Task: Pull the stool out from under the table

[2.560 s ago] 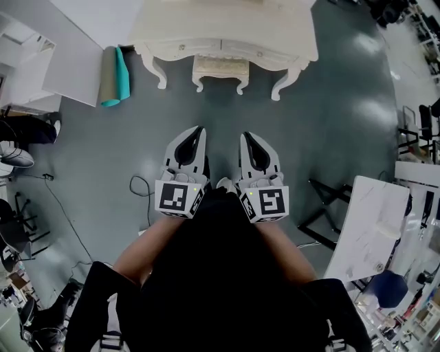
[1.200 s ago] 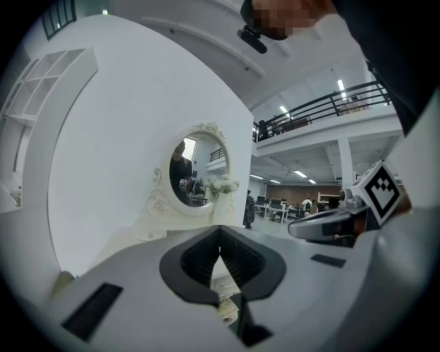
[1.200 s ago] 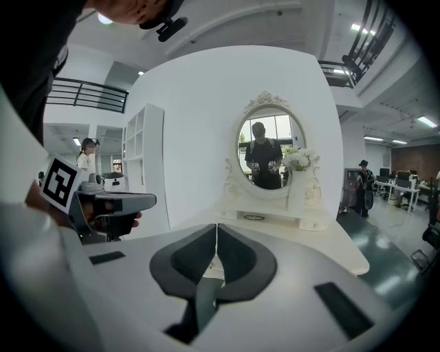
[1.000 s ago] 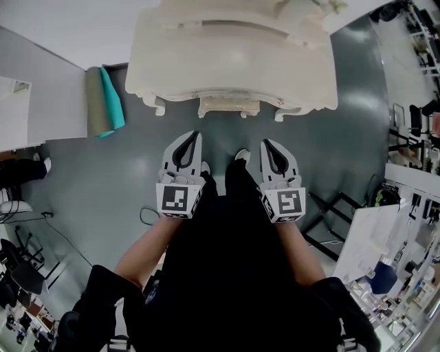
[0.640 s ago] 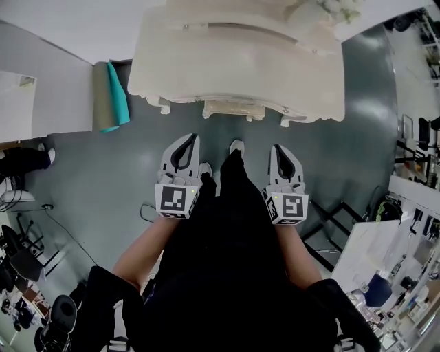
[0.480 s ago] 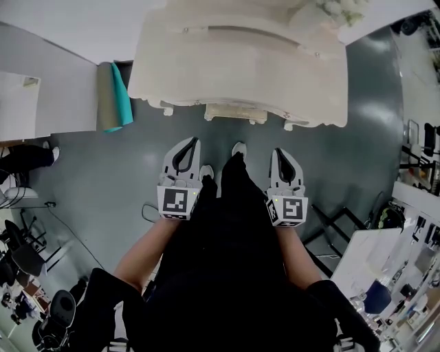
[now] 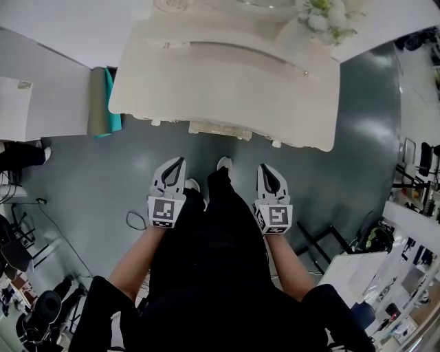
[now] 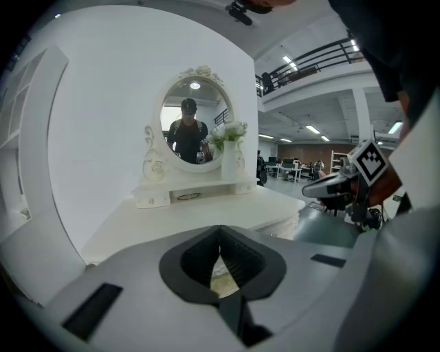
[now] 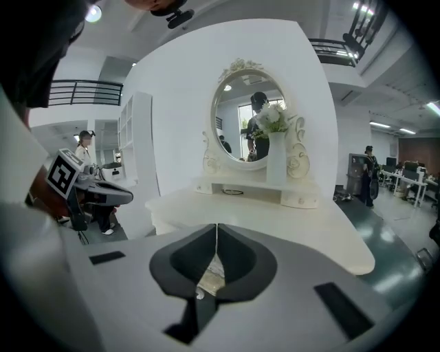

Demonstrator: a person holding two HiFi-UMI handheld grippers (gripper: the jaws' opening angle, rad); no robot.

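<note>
The cream stool [image 7: 218,130] stands tucked under the cream dressing table [image 7: 227,75]; only its front edge shows below the tabletop. My left gripper [image 7: 181,160] and right gripper [image 7: 262,167] hover side by side over the floor, short of the table's front, both pointing at it. Both have their jaws together with nothing between them. In the left gripper view the shut jaws [image 8: 220,231] face the tabletop [image 8: 199,210] and its oval mirror [image 8: 194,130]. In the right gripper view the shut jaws [image 9: 216,228] face the same table [image 9: 289,216].
A rolled teal mat [image 7: 108,103] leans left of the table by a white wall. A vase of flowers [image 7: 323,20] stands on the table's back right. A cable [image 7: 135,221] loops on the floor at left. A black folding frame [image 7: 320,244] and cluttered benches stand at right.
I have stepped closer to the table, so its top now hides more of the stool. Both grippers have sunk lower and moved toward the table's front edge, still shut.
</note>
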